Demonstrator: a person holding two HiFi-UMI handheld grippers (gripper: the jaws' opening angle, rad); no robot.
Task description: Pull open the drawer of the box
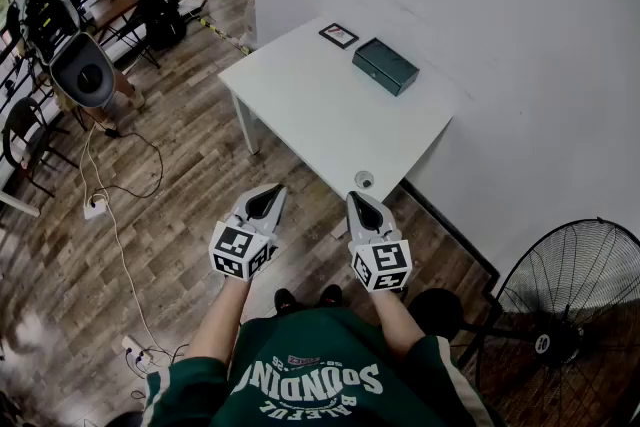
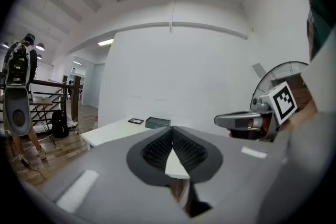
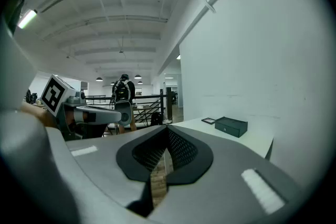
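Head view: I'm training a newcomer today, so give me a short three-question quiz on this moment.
1. True or false: the dark green box stands on the floor.
2. The left tongs and right tongs are: A) shut and empty, B) wide open, C) clamped on the box.
3. What stands on the floor at the picture's lower right?
Key: 1 false, it is on the white table; 2 A; 3 a fan.

Box on table; frame just left; fan right
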